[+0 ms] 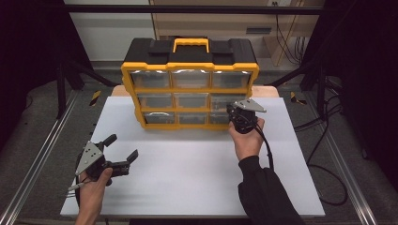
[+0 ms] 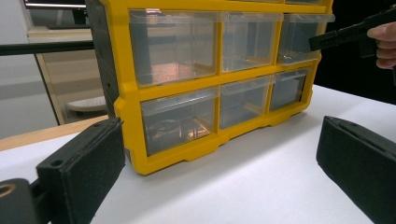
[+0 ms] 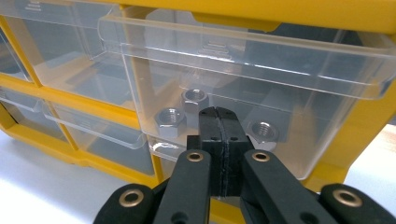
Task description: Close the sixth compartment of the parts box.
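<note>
High view: right gripper (image 1: pixel 233 114), jaws closed empty, meets the organizer (image 1: pixel 189 84); left gripper (image 1: pixel 123 151) gapes over bare table (image 1: pixel 187 173).

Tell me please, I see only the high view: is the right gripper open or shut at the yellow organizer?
Observer: Shut. In the right gripper view, the right gripper has its jaws pressed together, with nothing between them.
Operator: What is in front of it?
Observer: A clear drawer; its front wall is just beyond the jaw tips.
Operator: Is that drawer empty?
Observer: No, three hex nuts lie inside it.
</note>
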`<state>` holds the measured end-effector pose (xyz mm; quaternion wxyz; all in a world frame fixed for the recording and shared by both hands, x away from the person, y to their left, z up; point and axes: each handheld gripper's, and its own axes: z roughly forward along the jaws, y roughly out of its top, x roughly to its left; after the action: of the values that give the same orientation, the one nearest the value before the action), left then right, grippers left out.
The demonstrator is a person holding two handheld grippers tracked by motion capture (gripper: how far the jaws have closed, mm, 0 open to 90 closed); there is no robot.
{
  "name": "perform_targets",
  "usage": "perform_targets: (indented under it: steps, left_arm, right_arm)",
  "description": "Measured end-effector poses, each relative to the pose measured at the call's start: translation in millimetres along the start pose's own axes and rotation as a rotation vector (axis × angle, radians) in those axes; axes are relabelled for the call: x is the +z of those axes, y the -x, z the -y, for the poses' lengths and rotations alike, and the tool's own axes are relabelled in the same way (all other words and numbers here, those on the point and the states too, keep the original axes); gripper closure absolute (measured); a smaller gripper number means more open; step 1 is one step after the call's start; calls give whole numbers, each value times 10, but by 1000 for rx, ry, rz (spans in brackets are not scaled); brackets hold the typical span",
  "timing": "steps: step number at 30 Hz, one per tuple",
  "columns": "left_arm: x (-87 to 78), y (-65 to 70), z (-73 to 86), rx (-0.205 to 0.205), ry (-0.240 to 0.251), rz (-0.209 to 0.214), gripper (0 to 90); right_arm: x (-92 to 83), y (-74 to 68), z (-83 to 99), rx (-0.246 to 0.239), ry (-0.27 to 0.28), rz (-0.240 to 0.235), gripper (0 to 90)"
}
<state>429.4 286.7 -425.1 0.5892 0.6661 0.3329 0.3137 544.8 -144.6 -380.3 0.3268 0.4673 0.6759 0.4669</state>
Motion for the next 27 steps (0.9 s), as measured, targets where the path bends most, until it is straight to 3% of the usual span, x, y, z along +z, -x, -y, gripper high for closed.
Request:
perform_targets:
  steps: [27]
  left_arm:
    - [1, -2, -1, 0, 0, 2, 12]
  right_arm:
    - [129, 43, -83, 11, -12, 11, 900]
